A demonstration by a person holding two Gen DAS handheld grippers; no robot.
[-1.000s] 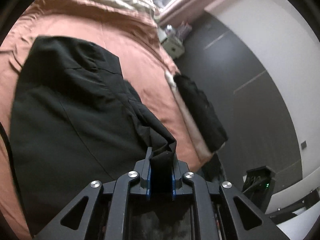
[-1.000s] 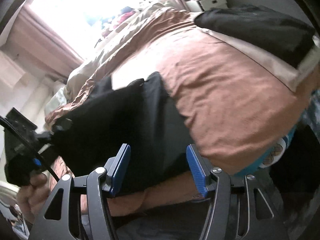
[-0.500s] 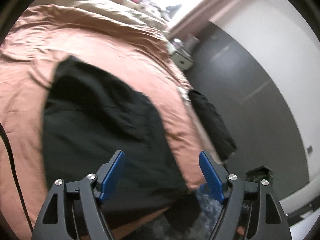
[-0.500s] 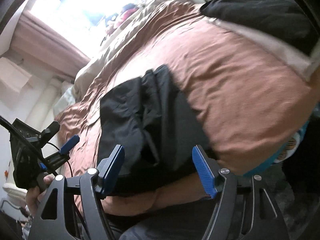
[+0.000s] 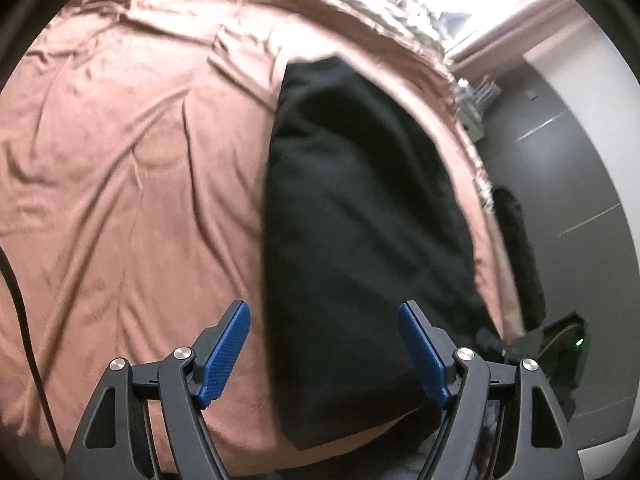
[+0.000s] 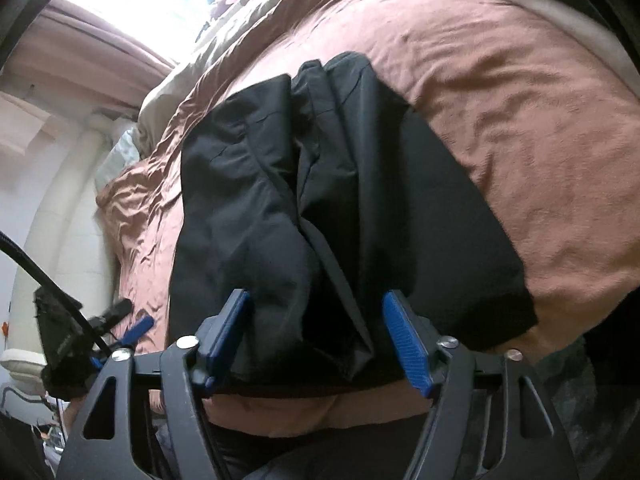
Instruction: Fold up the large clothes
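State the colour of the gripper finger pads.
Blue, with a fine ribbed texture, clearest on the right gripper's pads in the right wrist view.

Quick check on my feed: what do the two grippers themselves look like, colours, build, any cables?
Both the left gripper and right gripper have black angular frames with triangular cut-outs, silver round bolts, and blue ribbed fingers. A black cable runs along the left view's edge.

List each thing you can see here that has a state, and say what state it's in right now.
left gripper: open, holding nothing.
right gripper: open, holding nothing.
black garment: lying on the bed, partly folded, gripped by neither.
brown bedspread: spread over the bed, wrinkled.
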